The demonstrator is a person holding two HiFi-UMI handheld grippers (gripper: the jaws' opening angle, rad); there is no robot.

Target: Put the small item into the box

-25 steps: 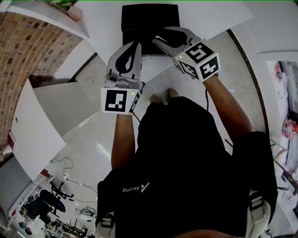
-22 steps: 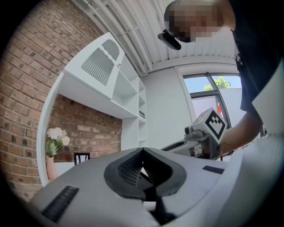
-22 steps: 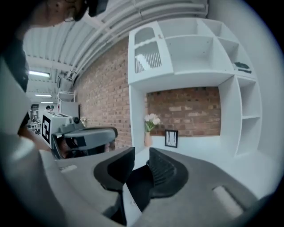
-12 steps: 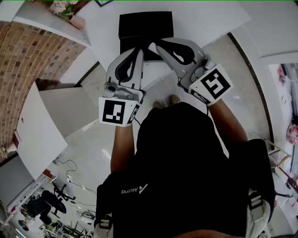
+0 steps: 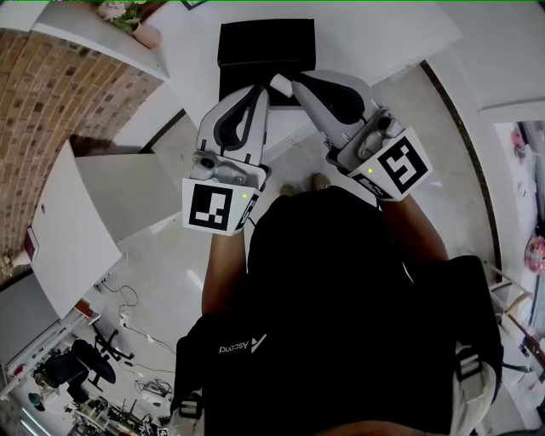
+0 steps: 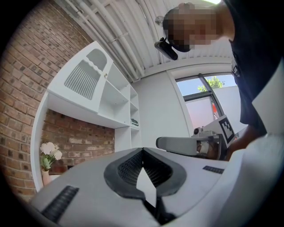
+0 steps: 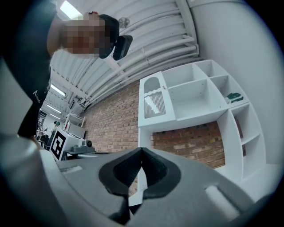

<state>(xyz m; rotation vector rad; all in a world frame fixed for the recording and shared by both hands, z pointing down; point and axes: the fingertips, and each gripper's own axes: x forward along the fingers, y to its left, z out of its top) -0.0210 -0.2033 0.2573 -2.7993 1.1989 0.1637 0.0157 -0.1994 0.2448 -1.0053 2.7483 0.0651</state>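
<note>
A black box (image 5: 266, 44) stands on the white table (image 5: 383, 34) at the top of the head view. My left gripper (image 5: 259, 90) is held up just in front of the box, jaws shut with nothing between them (image 6: 142, 150). My right gripper (image 5: 283, 83) reaches in from the right beside it, its tips close to the left one's. Its jaws are also shut and hold nothing (image 7: 142, 150). Each gripper view looks up at the room and shows the other gripper (image 6: 191, 144) (image 7: 66, 144) alongside. No small item shows in any view.
A brick wall (image 5: 51, 94) runs along the left, with white cabinets (image 5: 77, 213) before it. A vase of flowers (image 5: 128, 21) stands at the table's far left. A white shelf unit (image 7: 199, 97) rises behind. The person's feet (image 5: 302, 181) stand below the table edge.
The right gripper's jaws have come together, and it has turned so its marker cube sits lower and further right. The left gripper has barely moved.
</note>
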